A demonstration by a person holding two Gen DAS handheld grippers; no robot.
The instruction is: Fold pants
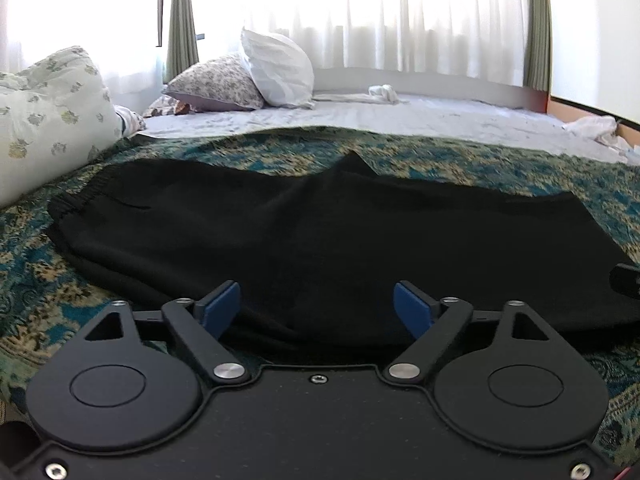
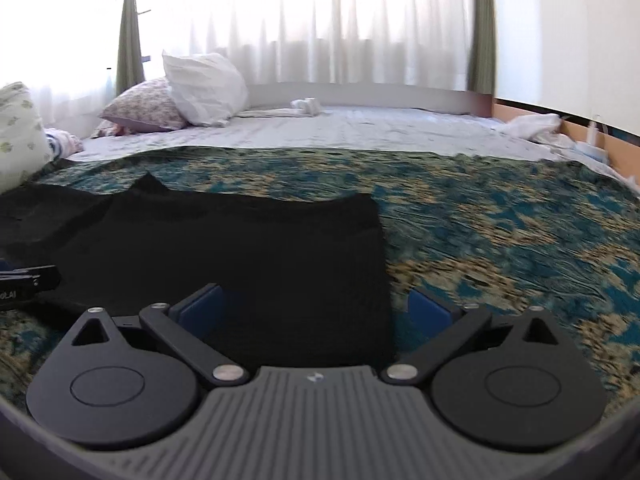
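Black pants lie flat across a teal and beige patterned bedspread, waistband at the left, legs running right. My left gripper is open, its blue pads low over the near edge of the pants. In the right wrist view the pants end in a straight edge at the right. My right gripper is open at that near right corner, with its right pad over the bedspread. Neither gripper holds cloth.
A white sheet covers the far bed. Pillows and a floral duvet sit at the left. White cloth lies at the far right edge. Curtains hang behind. The other gripper shows at the left.
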